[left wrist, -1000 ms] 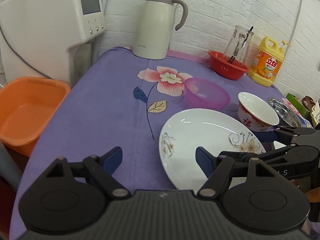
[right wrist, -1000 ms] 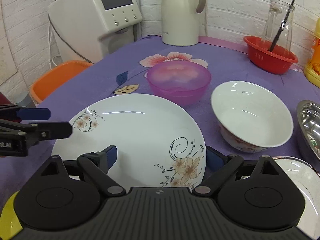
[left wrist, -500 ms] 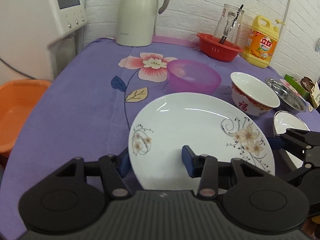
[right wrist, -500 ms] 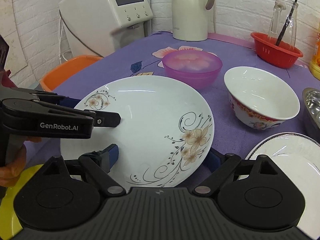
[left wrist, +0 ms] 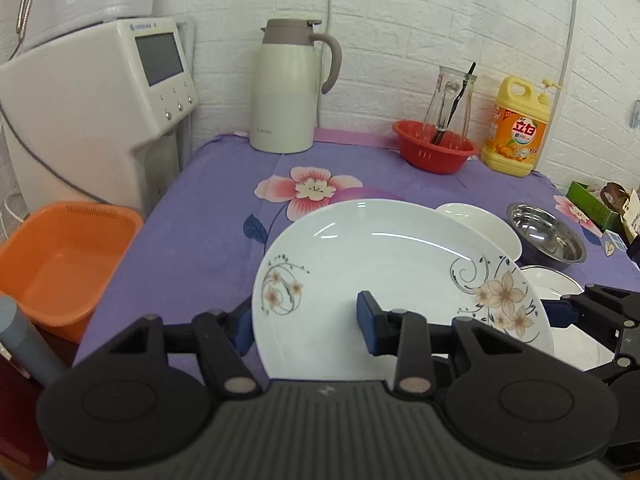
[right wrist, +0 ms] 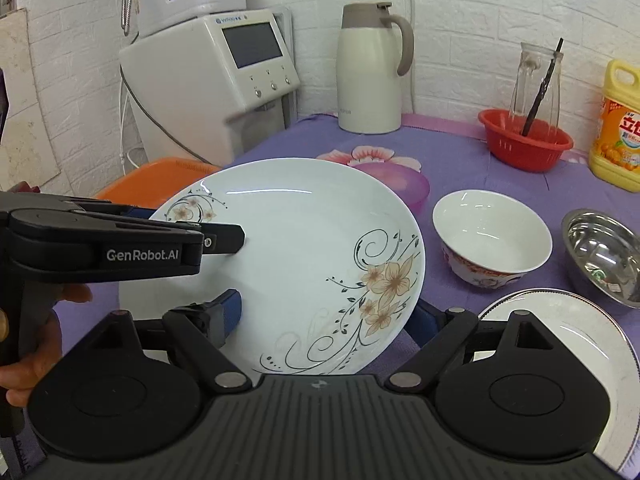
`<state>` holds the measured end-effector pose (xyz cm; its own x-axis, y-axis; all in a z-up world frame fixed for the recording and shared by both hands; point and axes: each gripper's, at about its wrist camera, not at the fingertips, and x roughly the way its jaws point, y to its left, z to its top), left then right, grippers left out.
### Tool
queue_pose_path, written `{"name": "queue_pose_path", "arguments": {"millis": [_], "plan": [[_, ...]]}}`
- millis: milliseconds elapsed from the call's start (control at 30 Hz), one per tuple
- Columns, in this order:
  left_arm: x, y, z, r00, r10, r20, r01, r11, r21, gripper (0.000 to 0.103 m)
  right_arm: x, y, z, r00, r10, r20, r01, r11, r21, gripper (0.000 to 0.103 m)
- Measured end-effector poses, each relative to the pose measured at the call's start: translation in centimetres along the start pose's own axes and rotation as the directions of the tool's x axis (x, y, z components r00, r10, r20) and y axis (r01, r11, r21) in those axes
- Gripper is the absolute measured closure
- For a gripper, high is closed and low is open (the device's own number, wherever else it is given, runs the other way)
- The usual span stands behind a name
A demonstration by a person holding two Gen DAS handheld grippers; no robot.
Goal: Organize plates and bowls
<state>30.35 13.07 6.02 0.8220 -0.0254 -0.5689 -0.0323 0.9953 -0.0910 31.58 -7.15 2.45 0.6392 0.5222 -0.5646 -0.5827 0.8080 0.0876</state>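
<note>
A large white plate with brown flowers (left wrist: 380, 264) (right wrist: 304, 248) hangs tilted above the purple tablecloth (left wrist: 208, 216). My left gripper (left wrist: 304, 328) (right wrist: 196, 226) grips its left rim, one finger on top and one underneath, and its jaws are still closing. My right gripper (right wrist: 326, 316) (left wrist: 580, 312) stands wide at the plate's near right rim, left finger over the plate, right finger under the edge. A white bowl with red pattern (right wrist: 492, 236), a purple bowl (right wrist: 404, 184), a steel bowl (right wrist: 604, 252) and a second white plate (right wrist: 560, 320) sit on the table.
An orange basin (left wrist: 60, 264) sits low beside the table's left edge, under a white machine (left wrist: 100, 100). Along the back wall stand a thermos jug (left wrist: 288, 88), a red basket (left wrist: 436, 148) holding a glass carafe, and a yellow detergent bottle (left wrist: 516, 132).
The left jaws have narrowed onto the flowered plate's rim. The plate has come up off the cloth, and both grippers have risen with it.
</note>
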Motion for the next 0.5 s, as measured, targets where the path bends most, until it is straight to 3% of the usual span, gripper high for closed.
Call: {"name": "queue_pose_path", "arguments": {"millis": [200,500], "plan": [[-3.9,-1.1,-3.3,1.0,-0.005,0.002,0.005,1.0,-0.001,0.067,-4.0,2.2,-2.4,1.0,-0.004,0.024,0.005,1.0,-0.003,0.0],[-6.2,-1.0,-9.9,0.997,-0.016,-0.074,0.013,0.999,-0.037,0.067,-6.7,4.3,-8.2,1.0,0.003,-0.022,-0.002,0.999,0.047,0.0]]}}
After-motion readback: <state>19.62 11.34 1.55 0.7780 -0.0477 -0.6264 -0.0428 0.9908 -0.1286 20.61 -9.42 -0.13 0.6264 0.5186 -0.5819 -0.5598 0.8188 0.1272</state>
